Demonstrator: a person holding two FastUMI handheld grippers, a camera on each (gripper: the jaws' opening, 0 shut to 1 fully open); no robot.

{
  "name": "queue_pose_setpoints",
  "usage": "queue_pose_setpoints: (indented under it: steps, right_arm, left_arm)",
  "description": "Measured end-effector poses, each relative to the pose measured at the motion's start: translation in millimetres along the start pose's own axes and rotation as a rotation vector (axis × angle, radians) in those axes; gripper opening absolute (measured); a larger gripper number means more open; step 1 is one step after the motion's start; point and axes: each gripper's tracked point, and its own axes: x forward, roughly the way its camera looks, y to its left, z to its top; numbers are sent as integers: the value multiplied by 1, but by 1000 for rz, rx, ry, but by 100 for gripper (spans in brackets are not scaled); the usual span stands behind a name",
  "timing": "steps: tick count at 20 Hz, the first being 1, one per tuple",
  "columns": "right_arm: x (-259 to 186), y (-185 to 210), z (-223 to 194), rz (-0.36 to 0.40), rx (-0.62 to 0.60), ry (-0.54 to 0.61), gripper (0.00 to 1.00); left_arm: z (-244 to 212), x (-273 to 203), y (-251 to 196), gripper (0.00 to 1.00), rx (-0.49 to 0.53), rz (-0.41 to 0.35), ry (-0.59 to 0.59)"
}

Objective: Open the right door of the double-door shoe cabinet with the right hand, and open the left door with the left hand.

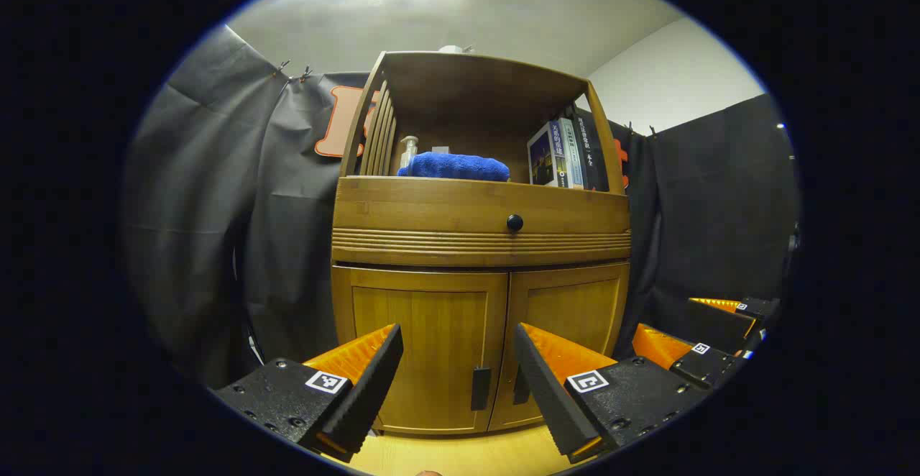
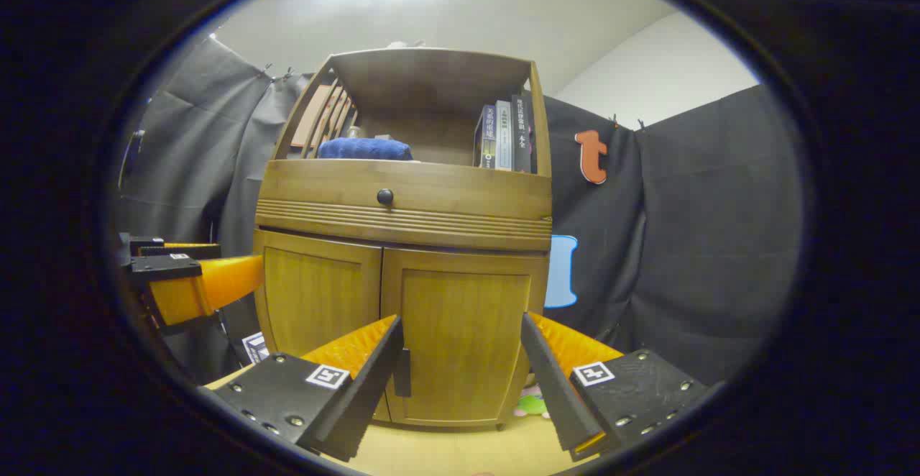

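Both doors of the shoe cabinet (image 1: pixel 480 296) are closed. The left hand-held gripper (image 1: pixel 460 382) and right hand-held gripper (image 2: pixel 463 382) hover near, released, grasping nothing.

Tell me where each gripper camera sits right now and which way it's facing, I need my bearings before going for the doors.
Left gripper view: rides the left gripper, low, facing the shoe cabinet front-on; its open fingers frame both door handles; the right gripper shows at lower right.
Right gripper view: rides the right gripper, low, facing the right door; the left gripper shows at left.
Shared: closed doors, drawer knob, blue towel, books.
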Motion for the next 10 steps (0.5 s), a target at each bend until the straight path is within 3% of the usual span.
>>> queue_pose_setpoints:
  steps: [10]
  right_arm:
    - [2,1,-1,19,-10,-4,96]
  left_arm:
    - [5,-2,4,92,-11,28,-23]
